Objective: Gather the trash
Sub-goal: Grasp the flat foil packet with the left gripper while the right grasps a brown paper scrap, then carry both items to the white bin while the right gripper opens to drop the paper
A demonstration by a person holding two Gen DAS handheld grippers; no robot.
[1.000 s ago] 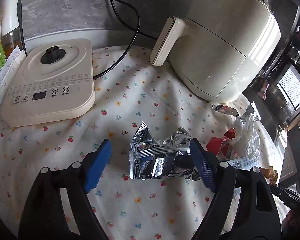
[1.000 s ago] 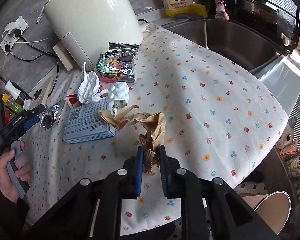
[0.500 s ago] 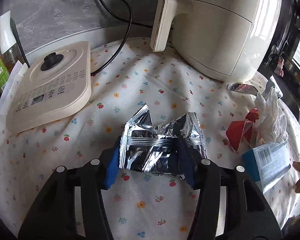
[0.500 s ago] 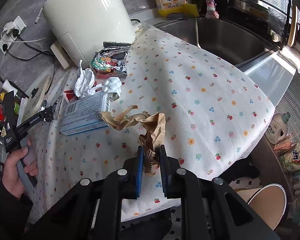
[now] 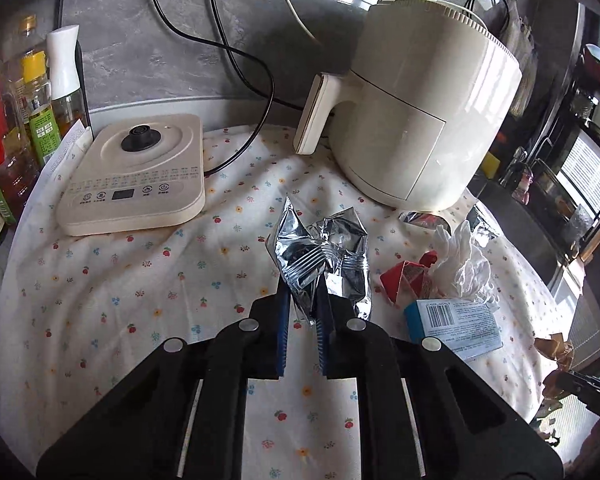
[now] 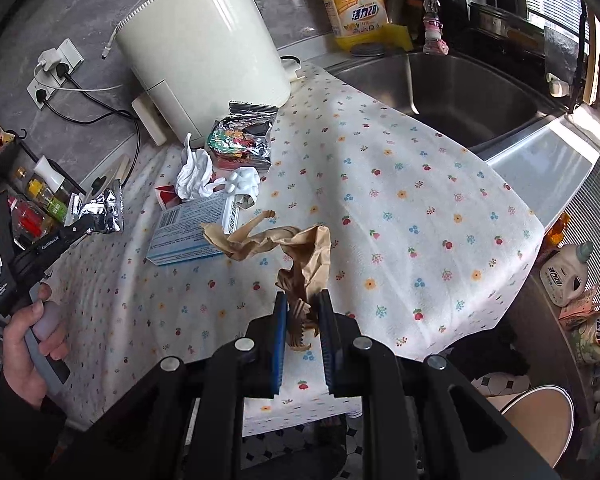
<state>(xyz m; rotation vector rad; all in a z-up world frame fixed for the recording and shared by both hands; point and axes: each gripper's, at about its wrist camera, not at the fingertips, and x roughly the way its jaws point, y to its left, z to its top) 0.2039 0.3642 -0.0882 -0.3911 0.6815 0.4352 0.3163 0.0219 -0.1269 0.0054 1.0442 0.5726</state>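
My left gripper (image 5: 302, 300) is shut on a crumpled silver foil wrapper (image 5: 324, 252) and holds it above the flowered cloth; the wrapper also shows in the right wrist view (image 6: 104, 210). My right gripper (image 6: 303, 306) is shut on a crumpled brown paper bag (image 6: 284, 248), held above the cloth's front edge. More trash lies on the cloth: a blue and white box (image 6: 192, 232), white tissue (image 6: 194, 172), a red carton (image 5: 406, 280) and a colourful foil packet (image 6: 240, 140).
A cream air fryer (image 5: 420, 120) stands at the back, a flat induction cooker (image 5: 136, 176) at the left with bottles (image 5: 32, 104) beside it. A steel sink (image 6: 460, 92) lies right of the cloth. A paper cup (image 6: 536, 420) stands below the counter edge.
My left gripper has closed on the foil wrapper and lifted it off the cloth. My right gripper still holds the brown paper bag and has shifted slightly.
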